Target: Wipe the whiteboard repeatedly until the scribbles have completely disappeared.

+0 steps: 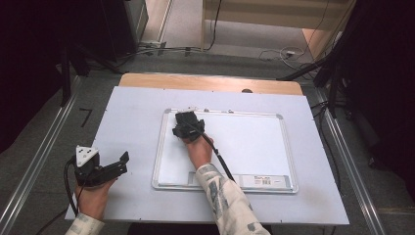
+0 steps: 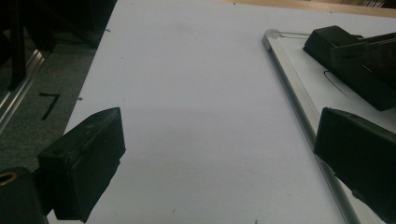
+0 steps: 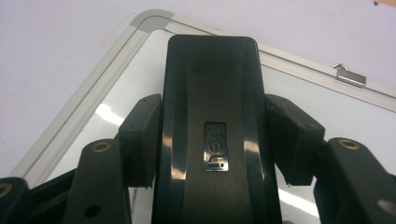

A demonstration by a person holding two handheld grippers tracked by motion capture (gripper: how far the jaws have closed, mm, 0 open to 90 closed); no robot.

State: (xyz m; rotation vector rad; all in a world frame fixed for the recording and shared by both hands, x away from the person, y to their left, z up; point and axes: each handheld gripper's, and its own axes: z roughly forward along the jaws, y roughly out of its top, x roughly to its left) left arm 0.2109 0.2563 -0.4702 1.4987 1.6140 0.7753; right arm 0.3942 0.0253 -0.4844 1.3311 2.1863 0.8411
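A white whiteboard (image 1: 249,142) with a silver frame lies flat on a pale sheet (image 1: 127,117). At the board's far left corner my right gripper (image 1: 188,128) is shut on a black eraser (image 1: 185,119). In the right gripper view the eraser (image 3: 212,107) stands between both pads of the right gripper (image 3: 215,135), over the board's rounded corner (image 3: 107,74). My left gripper (image 1: 123,163) rests open on the sheet to the left of the board. In the left gripper view the left gripper (image 2: 219,130) has nothing between its jaws, and a thin black pen line (image 2: 334,81) shows on the board beside the eraser (image 2: 327,42).
The sheet covers a wooden table (image 1: 205,82). Metal rails (image 1: 39,161) run along the floor on both sides. A "7" (image 1: 85,116) is marked on the floor at left. Cables (image 1: 274,51) lie beyond the table. A barcode label (image 1: 264,180) sits on the board's near edge.
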